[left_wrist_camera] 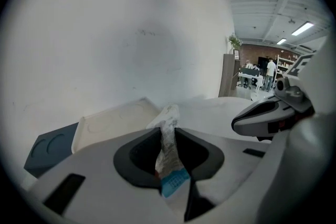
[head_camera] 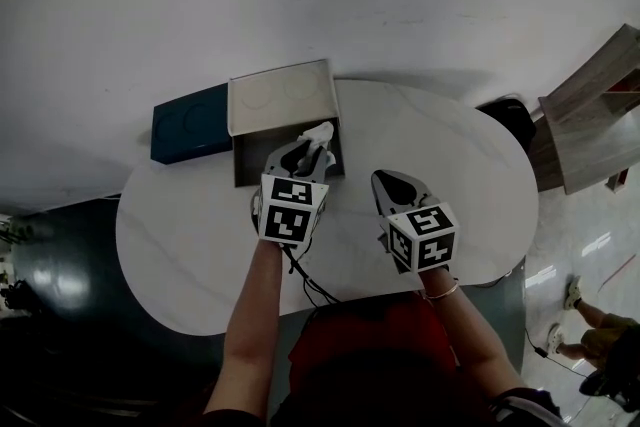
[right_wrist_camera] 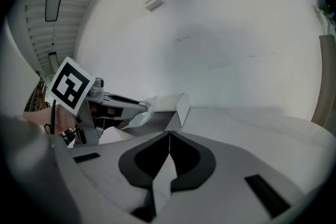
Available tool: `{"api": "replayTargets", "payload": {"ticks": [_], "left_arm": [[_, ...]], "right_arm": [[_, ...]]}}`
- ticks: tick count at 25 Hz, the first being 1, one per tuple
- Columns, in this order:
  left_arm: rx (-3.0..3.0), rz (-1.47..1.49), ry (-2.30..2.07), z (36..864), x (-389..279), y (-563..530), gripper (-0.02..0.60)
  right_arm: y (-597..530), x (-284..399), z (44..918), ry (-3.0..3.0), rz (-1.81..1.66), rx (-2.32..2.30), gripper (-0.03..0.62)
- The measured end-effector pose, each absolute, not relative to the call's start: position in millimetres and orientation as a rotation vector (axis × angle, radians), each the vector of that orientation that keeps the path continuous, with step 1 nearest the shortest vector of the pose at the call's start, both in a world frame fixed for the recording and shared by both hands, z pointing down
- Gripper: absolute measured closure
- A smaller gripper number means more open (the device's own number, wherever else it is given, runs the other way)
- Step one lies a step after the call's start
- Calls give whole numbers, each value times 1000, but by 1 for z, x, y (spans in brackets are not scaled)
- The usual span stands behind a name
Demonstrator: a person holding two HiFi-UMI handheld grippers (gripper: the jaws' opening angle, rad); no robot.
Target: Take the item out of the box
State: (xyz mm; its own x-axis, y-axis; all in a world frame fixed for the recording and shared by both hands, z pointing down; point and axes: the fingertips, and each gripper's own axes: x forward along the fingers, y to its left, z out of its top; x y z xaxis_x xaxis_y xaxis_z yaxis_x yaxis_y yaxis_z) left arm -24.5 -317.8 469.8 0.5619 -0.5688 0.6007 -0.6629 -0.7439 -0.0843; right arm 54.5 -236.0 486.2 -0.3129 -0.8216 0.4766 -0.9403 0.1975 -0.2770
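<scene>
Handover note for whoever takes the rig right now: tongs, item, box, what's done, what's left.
Left tongs: shut on the packet, held over the open box.
Right tongs: shut, empty, over the table to the right of the box.
Box: on the table, lid flipped up; blue case beside it, on the left in the head view.
Done: packet gripped and raised.
Left: carry it clear of the box, then probably set it on the table.
</scene>
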Motion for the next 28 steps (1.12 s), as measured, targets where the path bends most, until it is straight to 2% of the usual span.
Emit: {"api": "replayTargets", "payload": {"ticks": [14, 28], "left_arm": [[2614, 608, -1180, 417, -51, -278, 483], [2565, 406, -1275, 394, -77, -233, 483]], "right_arm": [[-218, 46, 456, -2308, 691, 1689, 579], [-198, 45, 428, -2354, 590, 1719, 579]]}}
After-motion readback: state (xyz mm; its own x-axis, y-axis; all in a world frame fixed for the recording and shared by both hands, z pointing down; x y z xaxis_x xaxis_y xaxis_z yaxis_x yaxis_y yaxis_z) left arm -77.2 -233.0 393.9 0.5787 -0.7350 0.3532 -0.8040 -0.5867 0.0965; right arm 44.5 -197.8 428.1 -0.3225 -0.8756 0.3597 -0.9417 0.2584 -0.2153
